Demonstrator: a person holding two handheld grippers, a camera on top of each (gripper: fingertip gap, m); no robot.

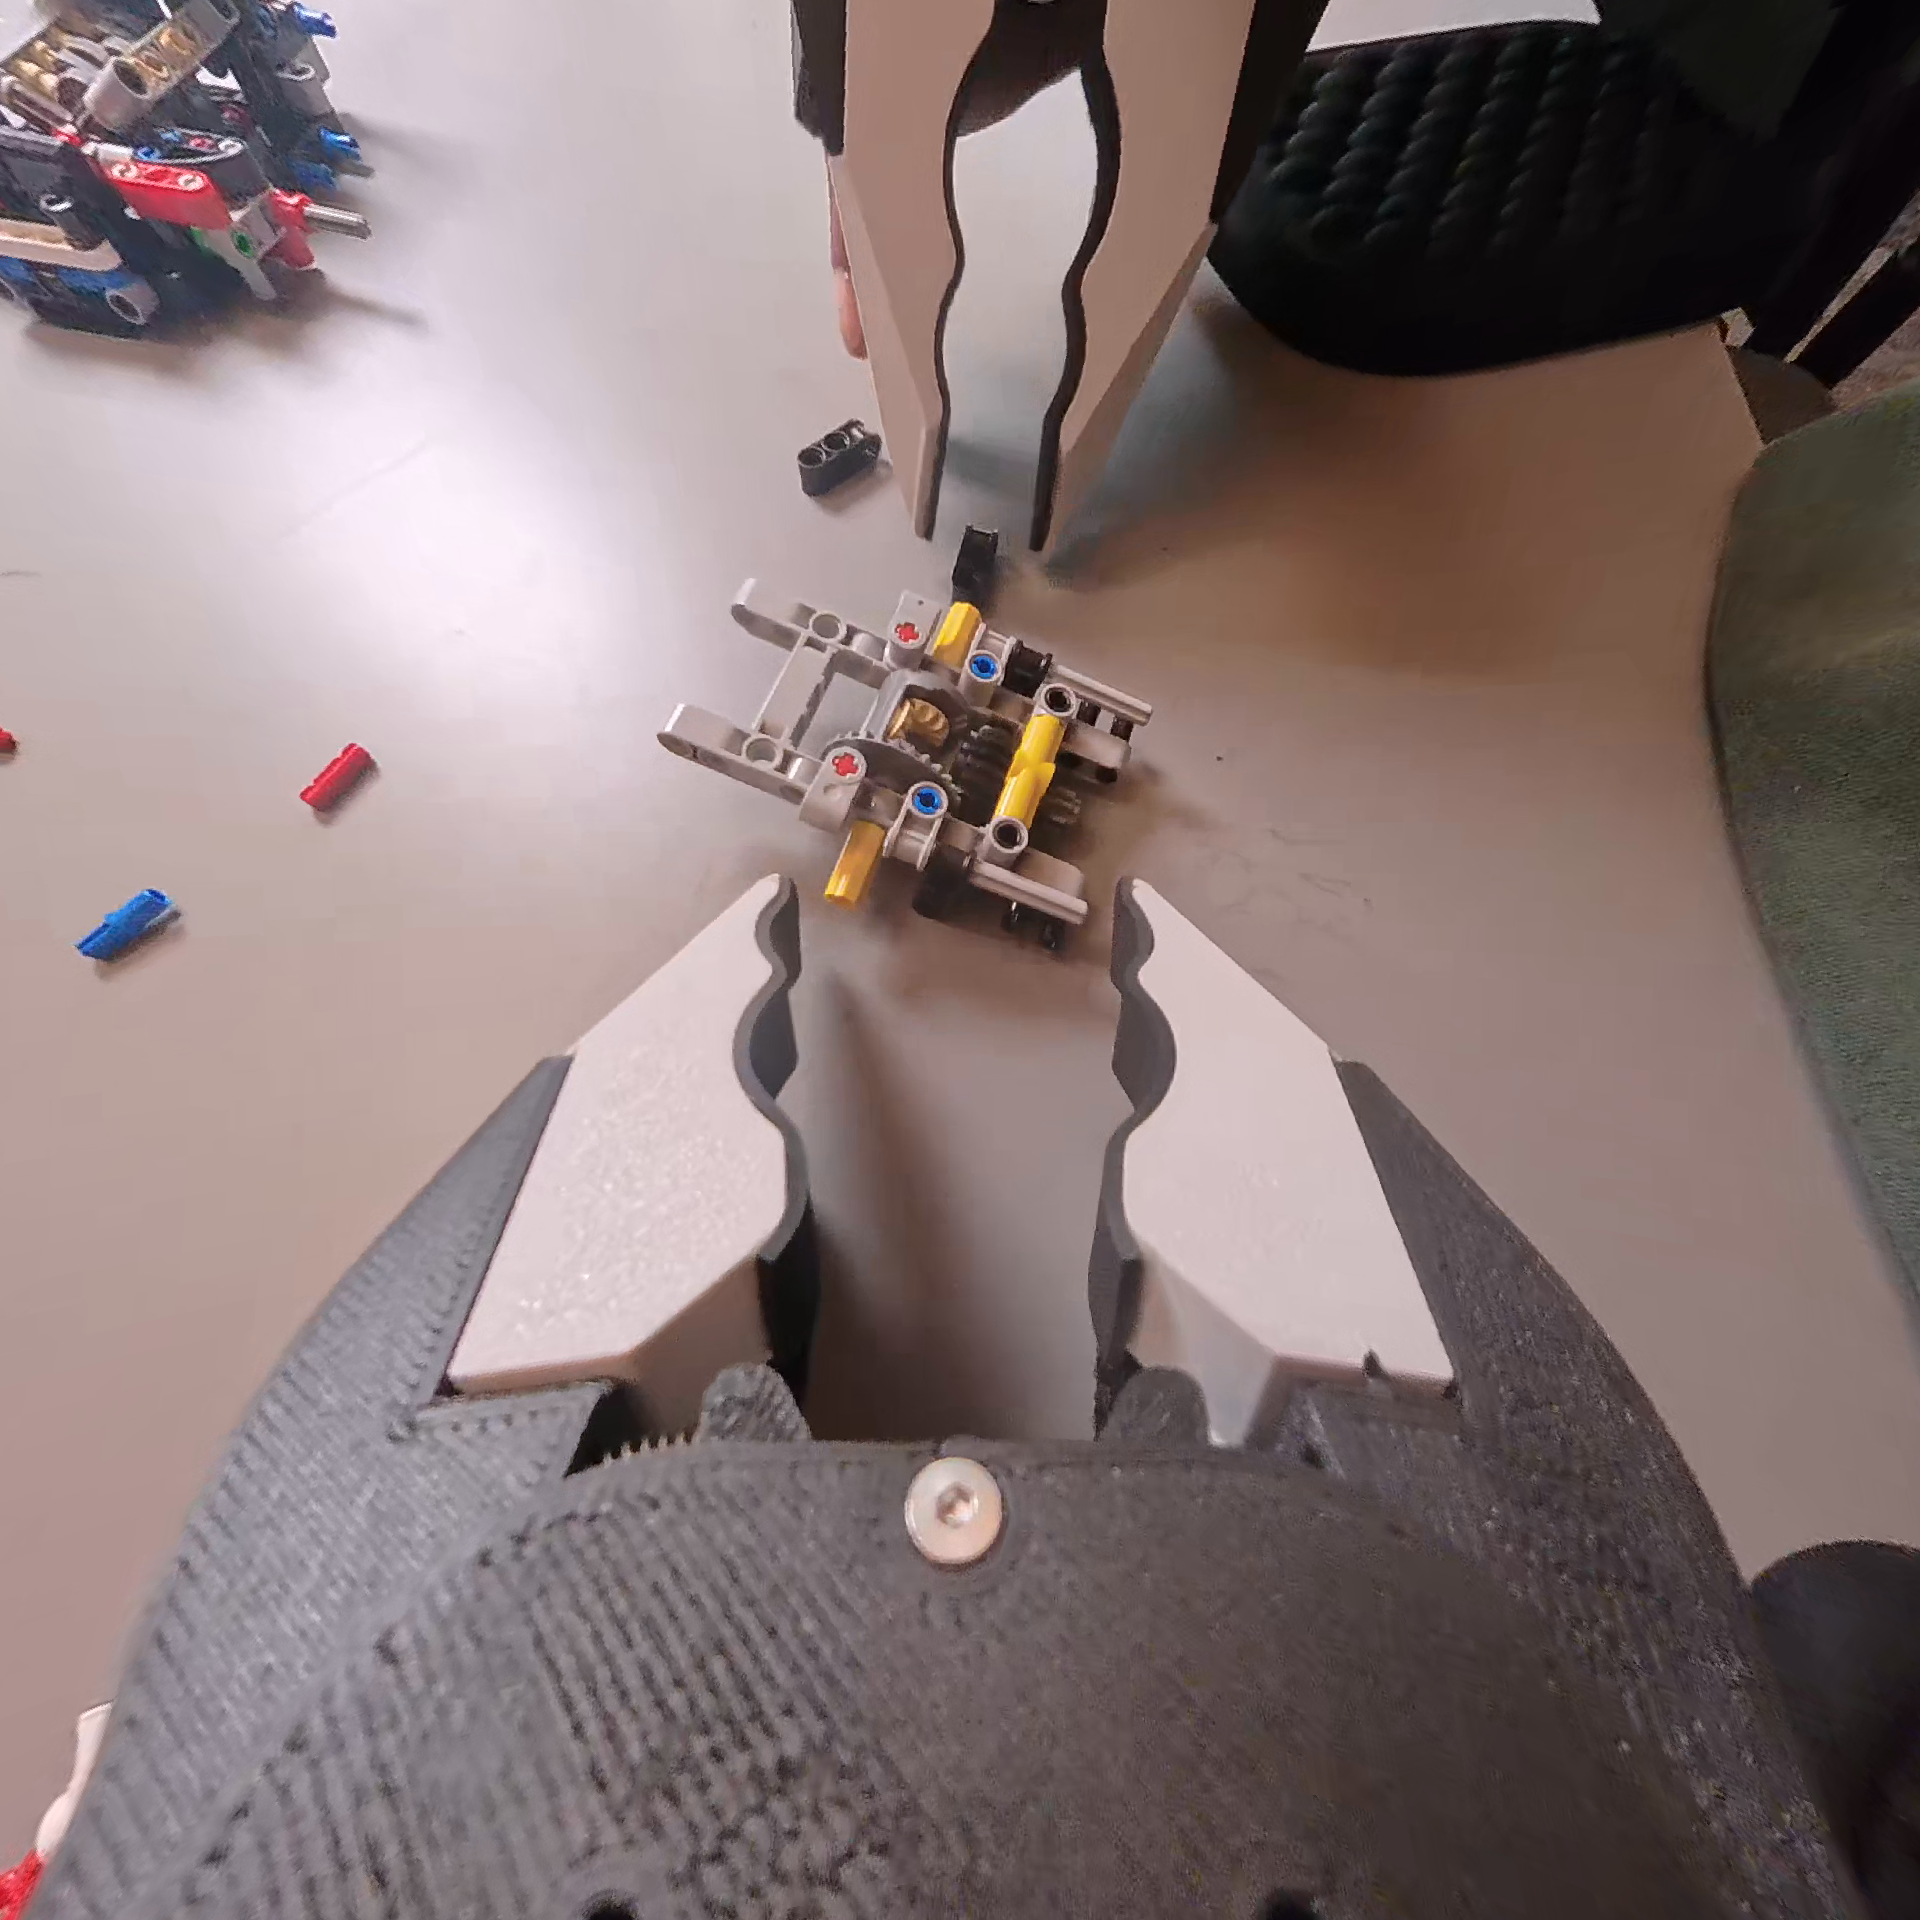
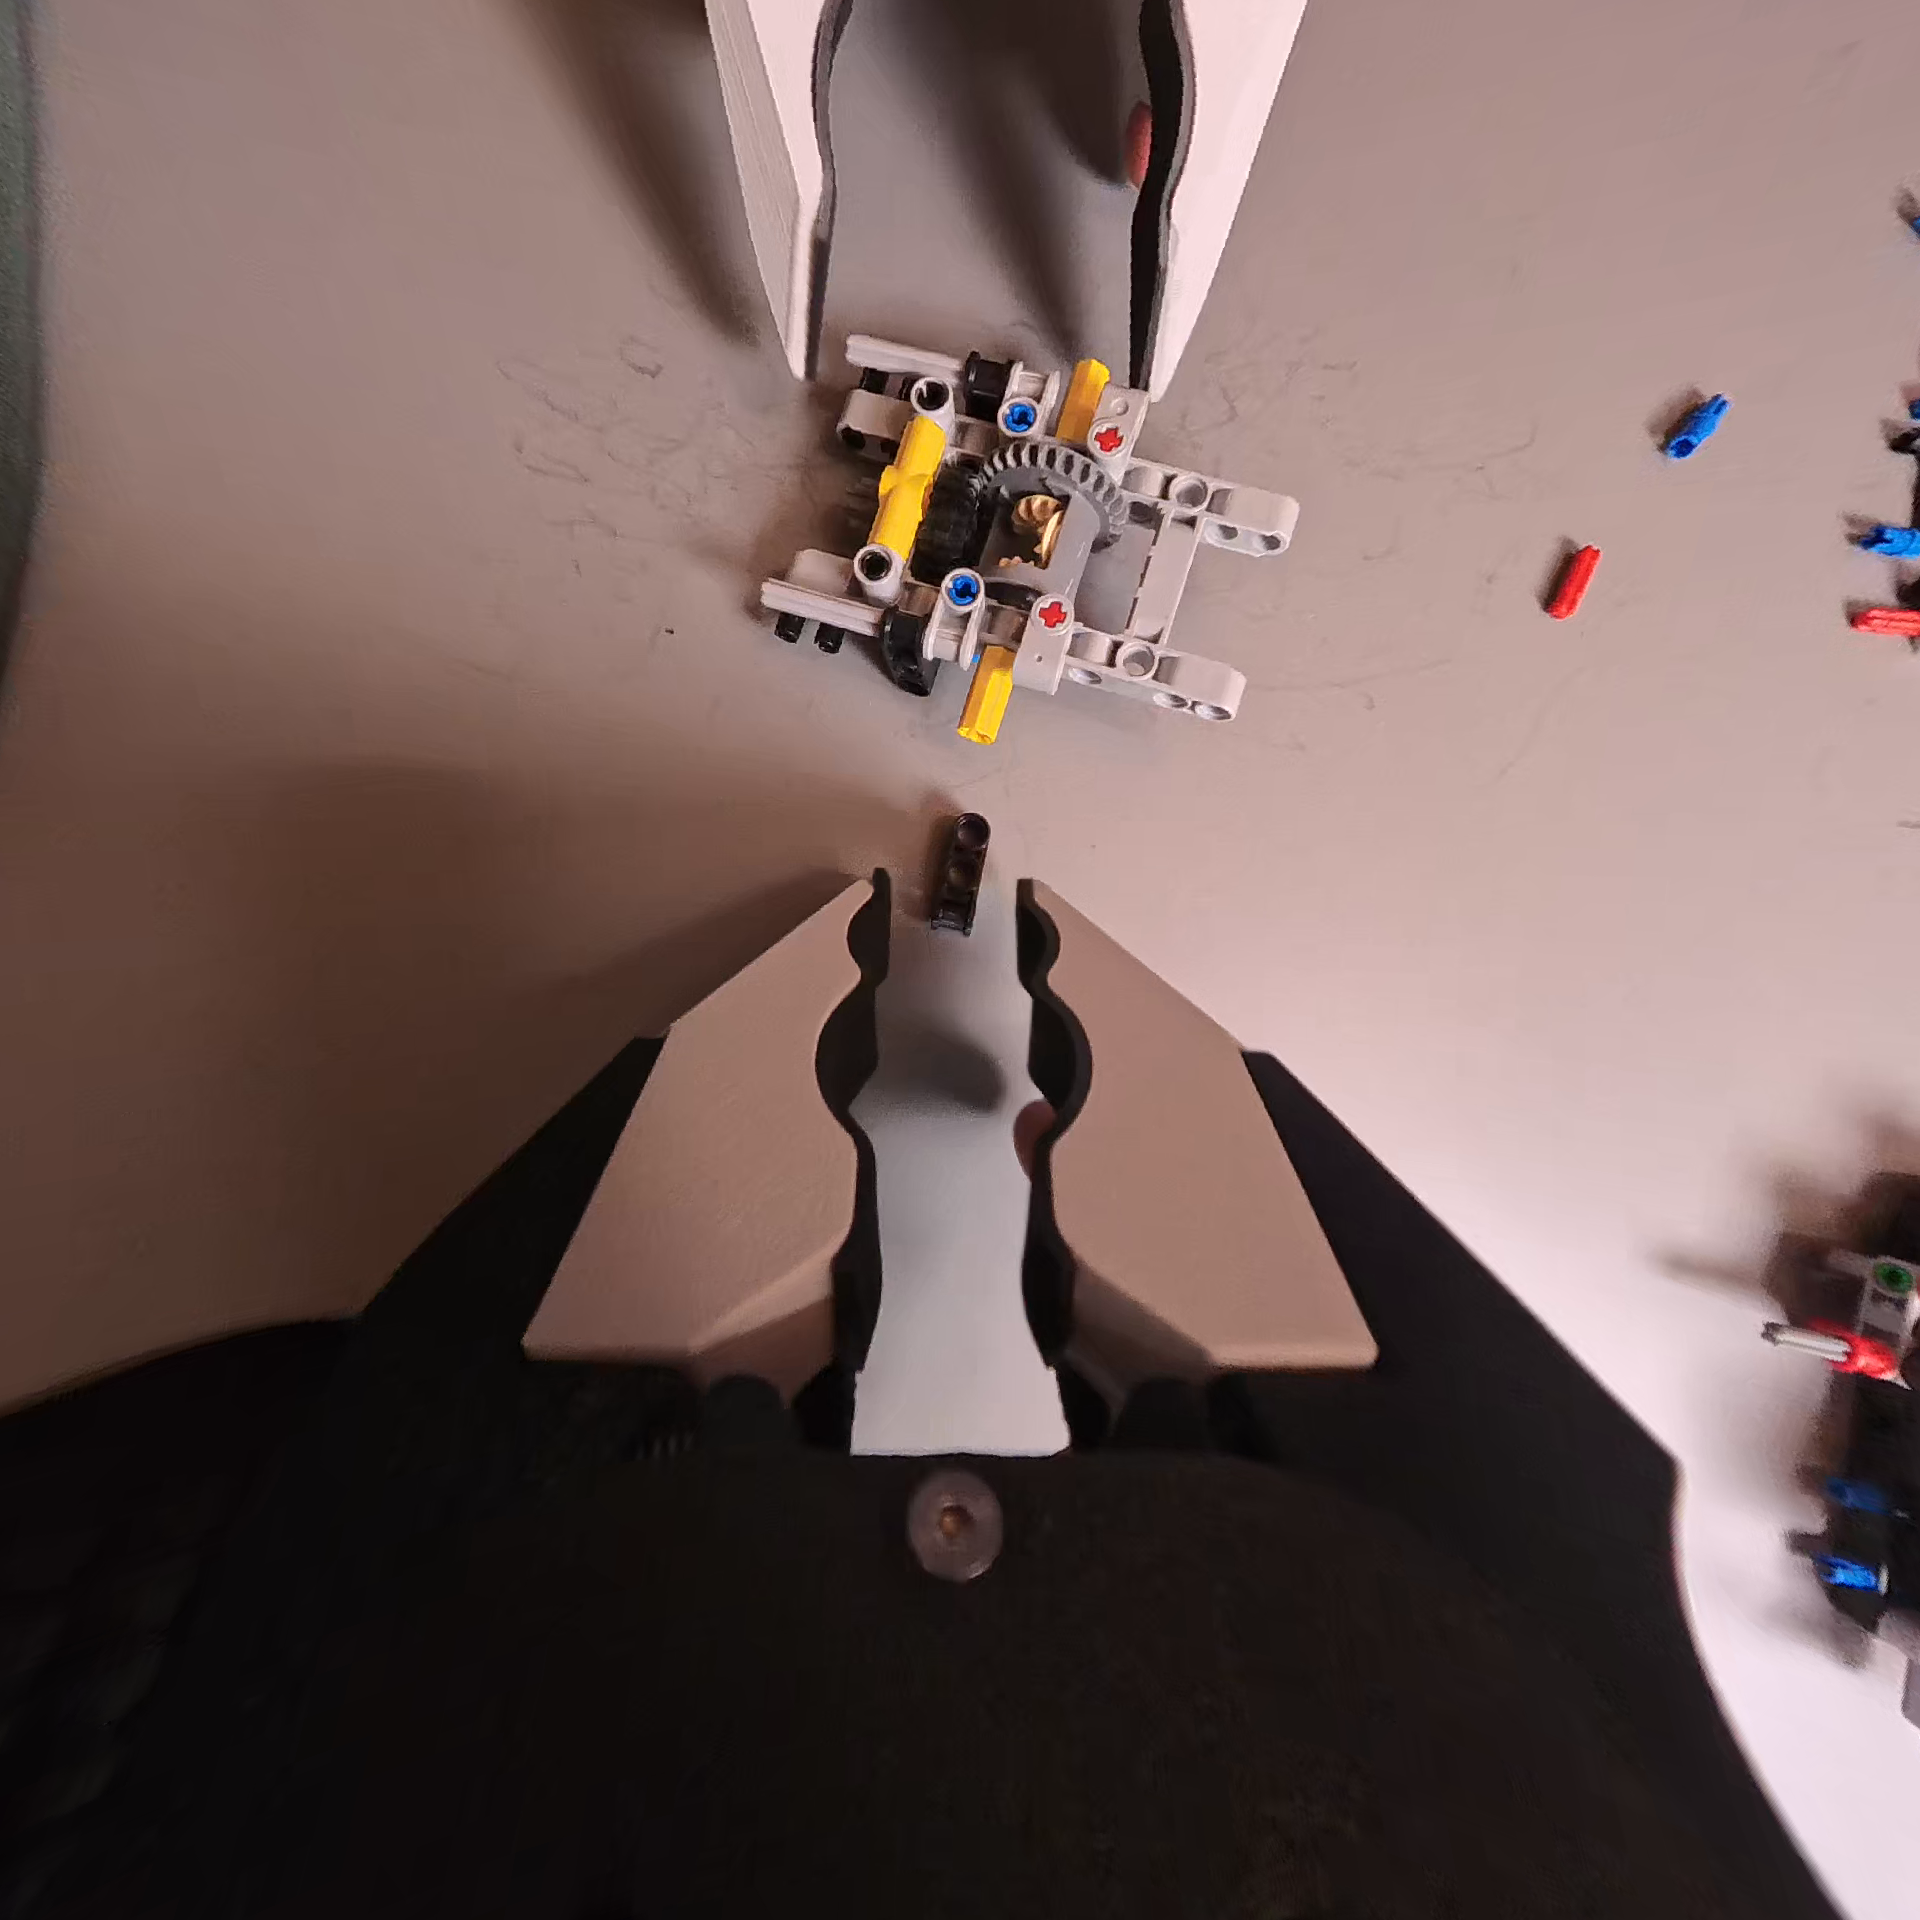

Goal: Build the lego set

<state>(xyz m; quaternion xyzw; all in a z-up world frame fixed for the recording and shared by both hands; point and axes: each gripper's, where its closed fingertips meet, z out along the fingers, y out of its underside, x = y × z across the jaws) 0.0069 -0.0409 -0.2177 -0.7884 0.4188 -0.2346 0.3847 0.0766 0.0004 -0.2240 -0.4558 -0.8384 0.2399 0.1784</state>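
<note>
The right gripper [image 2: 951, 883], jaws parted and empty, is straddling a black connector [image 2: 958, 871] beside the gear assembly [image 2: 1023, 520]; it should be centring before closing.

The left tool [image 1: 956, 899] hung low with its jaws spread wide and nothing between them. The right tool [image 2: 954, 883] faced it tip to tip, its jaws parted more narrowly, gripping nothing.

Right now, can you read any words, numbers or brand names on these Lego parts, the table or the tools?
None: no writing shows on the grey gear assembly, the small black connector, the loose pins, the table or either gripper. The far model is too blurred to tell.
</note>
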